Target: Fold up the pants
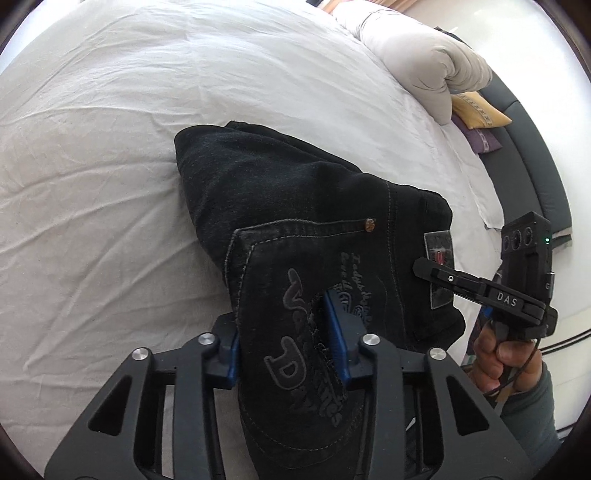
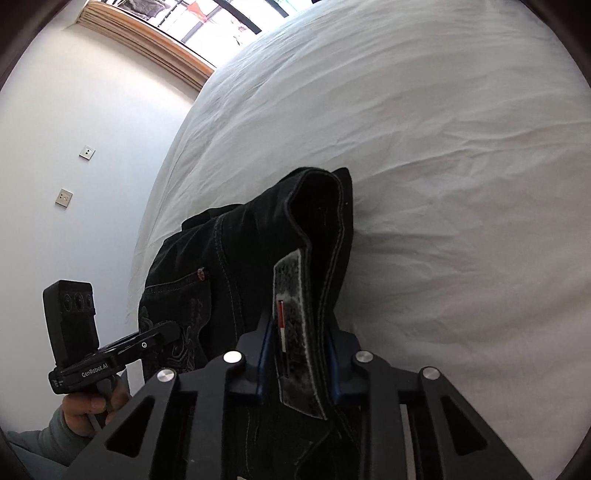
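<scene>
Black jeans (image 1: pixel 280 192) lie folded in a bundle on the white bed sheet (image 1: pixel 110 147). My left gripper (image 1: pixel 288 332) is shut on the embroidered back pocket end of the jeans. My right gripper (image 2: pixel 299 354) is shut on the waistband with the grey label patch (image 2: pixel 295 325). The jeans (image 2: pixel 251 236) hang from both grippers, with the far fold resting on the bed. The right gripper also shows in the left wrist view (image 1: pixel 421 266), at the waistband patch. The left gripper shows in the right wrist view (image 2: pixel 173 328), at the pocket.
A rolled grey-white duvet (image 1: pixel 417 55) and yellow and purple cushions (image 1: pixel 480 114) lie at the bed's far right, by a dark headboard (image 1: pixel 532 147). A white wall with sockets (image 2: pixel 66 197) and a window (image 2: pixel 207 14) lie left of the bed.
</scene>
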A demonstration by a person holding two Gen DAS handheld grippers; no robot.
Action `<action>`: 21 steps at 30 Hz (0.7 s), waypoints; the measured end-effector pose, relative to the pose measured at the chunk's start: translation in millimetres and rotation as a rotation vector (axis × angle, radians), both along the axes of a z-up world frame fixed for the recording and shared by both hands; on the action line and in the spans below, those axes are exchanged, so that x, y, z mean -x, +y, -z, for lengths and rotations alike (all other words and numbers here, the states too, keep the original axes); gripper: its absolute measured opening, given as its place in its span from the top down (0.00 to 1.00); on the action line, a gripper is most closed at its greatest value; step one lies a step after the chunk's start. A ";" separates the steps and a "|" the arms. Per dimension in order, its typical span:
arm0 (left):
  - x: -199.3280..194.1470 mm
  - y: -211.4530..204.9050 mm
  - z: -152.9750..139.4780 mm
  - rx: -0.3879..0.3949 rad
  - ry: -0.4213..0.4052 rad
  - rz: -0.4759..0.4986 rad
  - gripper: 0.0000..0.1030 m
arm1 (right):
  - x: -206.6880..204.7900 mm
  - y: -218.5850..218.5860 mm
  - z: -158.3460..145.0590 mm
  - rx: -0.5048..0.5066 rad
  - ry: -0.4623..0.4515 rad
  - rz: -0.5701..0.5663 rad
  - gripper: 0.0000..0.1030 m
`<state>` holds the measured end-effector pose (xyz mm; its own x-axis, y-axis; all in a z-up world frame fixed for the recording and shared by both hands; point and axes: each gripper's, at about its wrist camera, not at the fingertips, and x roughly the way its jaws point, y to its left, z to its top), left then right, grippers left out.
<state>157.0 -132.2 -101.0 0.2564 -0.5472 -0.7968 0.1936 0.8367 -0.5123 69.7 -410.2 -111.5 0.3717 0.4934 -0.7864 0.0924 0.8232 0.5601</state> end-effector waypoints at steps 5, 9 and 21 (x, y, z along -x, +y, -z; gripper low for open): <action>8.1 10.1 -21.4 0.030 -0.026 0.001 0.77 | 13.5 23.6 -29.4 0.102 -0.063 -0.012 0.79; 11.3 19.7 -43.2 0.007 -0.073 -0.005 0.78 | 20.9 49.3 -60.8 0.152 -0.136 -0.051 0.80; -45.2 79.2 -112.9 -0.093 -0.219 -0.061 0.78 | -35.0 91.0 -99.3 0.126 -0.240 -0.112 0.81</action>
<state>202.2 -53.0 11.8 0.4588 -0.4525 -0.7647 0.2387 0.8917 -0.3845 104.6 -319.2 -12.2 0.5030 0.4459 -0.7403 -0.1261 0.8853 0.4476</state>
